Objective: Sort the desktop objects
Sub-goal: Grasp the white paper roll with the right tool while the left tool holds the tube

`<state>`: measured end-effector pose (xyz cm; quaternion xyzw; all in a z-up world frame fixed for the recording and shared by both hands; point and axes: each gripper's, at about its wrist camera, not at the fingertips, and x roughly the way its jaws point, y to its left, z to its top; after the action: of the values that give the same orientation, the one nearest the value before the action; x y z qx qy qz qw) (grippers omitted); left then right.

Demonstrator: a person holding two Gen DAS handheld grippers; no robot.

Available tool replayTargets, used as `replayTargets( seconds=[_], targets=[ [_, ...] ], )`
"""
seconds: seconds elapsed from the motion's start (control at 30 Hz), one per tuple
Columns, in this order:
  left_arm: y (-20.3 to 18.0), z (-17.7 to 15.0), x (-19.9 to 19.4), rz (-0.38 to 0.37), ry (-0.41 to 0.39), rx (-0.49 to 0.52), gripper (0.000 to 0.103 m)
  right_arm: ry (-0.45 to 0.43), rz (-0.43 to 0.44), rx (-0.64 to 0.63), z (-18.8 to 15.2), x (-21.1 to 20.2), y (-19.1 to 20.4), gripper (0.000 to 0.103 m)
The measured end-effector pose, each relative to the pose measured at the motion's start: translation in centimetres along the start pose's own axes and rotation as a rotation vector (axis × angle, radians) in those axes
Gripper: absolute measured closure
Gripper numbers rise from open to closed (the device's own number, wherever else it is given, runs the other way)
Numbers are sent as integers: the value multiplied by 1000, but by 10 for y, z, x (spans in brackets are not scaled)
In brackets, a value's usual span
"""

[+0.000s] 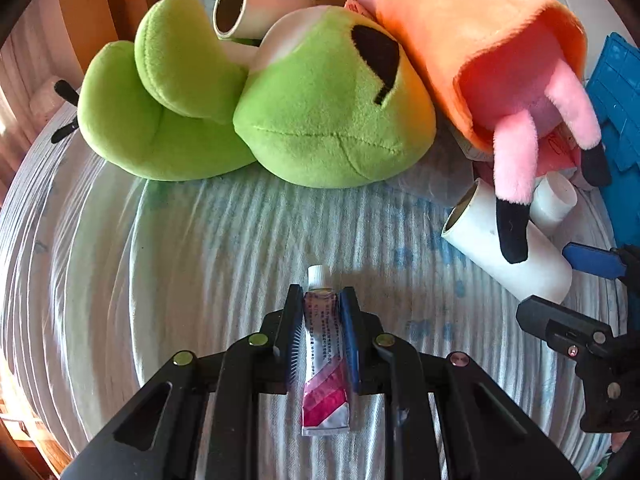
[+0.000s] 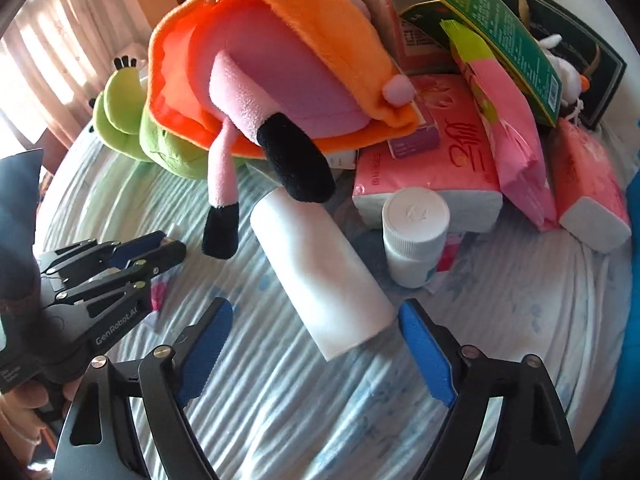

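Partly, tube (image 1: 323,354) tail behind left hand-held gripper (image 1: 321,300)

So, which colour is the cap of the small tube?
White; the cap of the tube shows best in the left wrist view.

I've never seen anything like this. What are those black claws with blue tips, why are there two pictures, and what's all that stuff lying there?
No robot here: a person holds a hand-held two-finger gripper in each hand, each with a wide-angle camera looking along its fingers. That gives two pictures, one per gripper.

In the left camera's picture, the left gripper is shut on a small pink-and-white tube. In the right camera's picture, the right gripper is open, its blue pads either side of the near end of a white roll without pressing on it.

On the striped cloth lie a green plush toy, a pink plush in an orange dress, a white bottle, pink tissue packs and a green box.
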<state>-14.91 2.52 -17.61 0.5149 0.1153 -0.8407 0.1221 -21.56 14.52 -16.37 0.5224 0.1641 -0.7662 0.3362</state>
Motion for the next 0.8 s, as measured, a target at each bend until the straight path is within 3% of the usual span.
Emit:
replayTargets(
  seconds=[0.2,0.23,0.27,0.3,0.33,0.4,0.47,0.53,0.57,0.8],
  targets=[
    [-1,-5,-3,-29,-14,10,85,23,-49,-30,14,21,14,16],
    [0,-6,-3,-36,-11,4,85,35,-64,-37,14,23,17,25],
    [1,-7,-5,-46,-11,-3,85,48,-82,-43,13,24,21,44],
    [1,-9,-6,-53,-13,-9,85,58,-76,-43,10,23,24,53],
    [1,-11,-8,-56,-15,-10,85,65,-49,-36,8,22,25,55],
    [0,-16,-10,-55,-18,-2,85,68,-21,-26,5,22,28,54],
    [-4,-22,-12,-46,-21,8,85,60,-57,-34,7,25,30,44],
    [-7,-27,-16,-48,-25,8,85,54,-54,-15,10,28,29,48],
    [-9,-30,-20,-49,-30,9,86,61,-35,0,11,29,28,57],
    [-33,-49,-63,-46,-116,75,86,38,-1,17,-11,-15,30,57]
  ],
)
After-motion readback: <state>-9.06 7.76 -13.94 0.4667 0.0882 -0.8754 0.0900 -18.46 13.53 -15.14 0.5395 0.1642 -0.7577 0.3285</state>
